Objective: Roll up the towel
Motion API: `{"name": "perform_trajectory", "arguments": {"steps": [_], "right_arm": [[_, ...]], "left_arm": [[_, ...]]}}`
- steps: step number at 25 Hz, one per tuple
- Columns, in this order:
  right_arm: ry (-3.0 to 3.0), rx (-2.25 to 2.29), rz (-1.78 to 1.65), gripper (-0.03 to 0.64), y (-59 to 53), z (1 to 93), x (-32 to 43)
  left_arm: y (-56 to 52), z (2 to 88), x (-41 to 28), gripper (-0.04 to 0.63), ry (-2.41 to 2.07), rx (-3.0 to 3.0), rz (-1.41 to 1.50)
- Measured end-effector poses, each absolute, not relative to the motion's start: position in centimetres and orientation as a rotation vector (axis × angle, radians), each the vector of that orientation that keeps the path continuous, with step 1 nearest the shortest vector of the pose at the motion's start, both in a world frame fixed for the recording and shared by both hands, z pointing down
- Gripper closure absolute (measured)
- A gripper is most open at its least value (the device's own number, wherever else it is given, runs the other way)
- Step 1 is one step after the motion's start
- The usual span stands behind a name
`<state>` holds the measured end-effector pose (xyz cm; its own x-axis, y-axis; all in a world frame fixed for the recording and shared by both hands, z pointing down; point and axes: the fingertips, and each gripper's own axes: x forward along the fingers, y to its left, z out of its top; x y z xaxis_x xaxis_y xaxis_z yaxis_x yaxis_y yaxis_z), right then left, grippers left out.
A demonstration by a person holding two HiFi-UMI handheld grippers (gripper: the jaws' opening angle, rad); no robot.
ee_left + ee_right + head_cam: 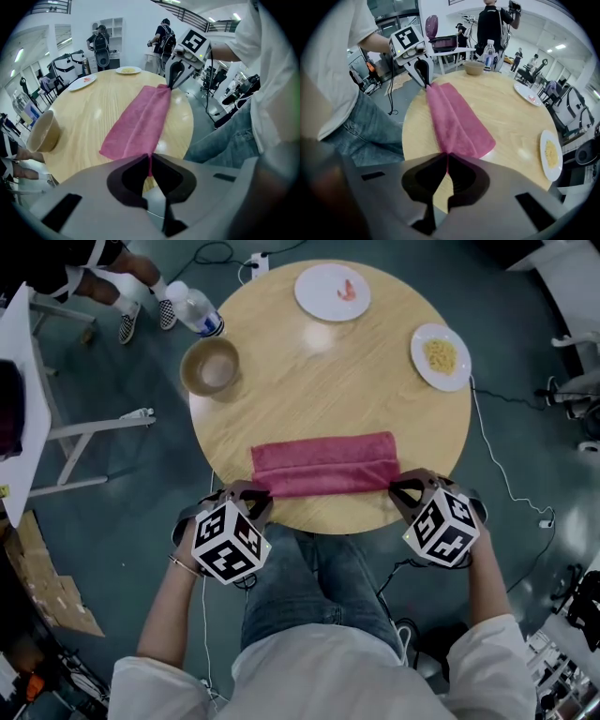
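Note:
A pink towel (pixel 324 465) lies folded into a long strip across the near part of the round wooden table (pixel 328 362). My left gripper (pixel 260 495) is shut on the towel's near left corner, and the cloth (pixel 140 122) is pinched between its jaws in the left gripper view. My right gripper (pixel 403 491) is shut on the near right corner, with the cloth (pixel 457 119) running away from its jaws toward the other gripper (pixel 421 70). The near edge of the towel is raised slightly off the table between the two grippers.
A tan bowl (pixel 210 368) and a water bottle (pixel 197 311) sit at the table's far left. A plate with a pink scrap (pixel 332 291) is at the far side, and a plate of yellow food (pixel 440 356) at the right. People stand in the background.

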<state>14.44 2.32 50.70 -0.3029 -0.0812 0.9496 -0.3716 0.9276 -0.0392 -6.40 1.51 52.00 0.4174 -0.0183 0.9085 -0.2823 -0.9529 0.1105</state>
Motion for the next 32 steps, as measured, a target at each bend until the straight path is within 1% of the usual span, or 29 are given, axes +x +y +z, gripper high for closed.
{"name": "perform_trajectory", "arguments": {"steps": [16, 32], "right_arm": [[-1.890, 0.334, 0.378, 0.601, -1.6, 48.3, 14.7], [-1.868, 0.319, 0.411, 0.601, -6.3, 49.6, 14.9]], "left_arm": [[-2.6, 50.3, -6.4, 0.566, -0.273, 2.328, 1.475], [-6.9, 51.6, -6.3, 0.565, -0.293, 2.247, 1.446]]}}
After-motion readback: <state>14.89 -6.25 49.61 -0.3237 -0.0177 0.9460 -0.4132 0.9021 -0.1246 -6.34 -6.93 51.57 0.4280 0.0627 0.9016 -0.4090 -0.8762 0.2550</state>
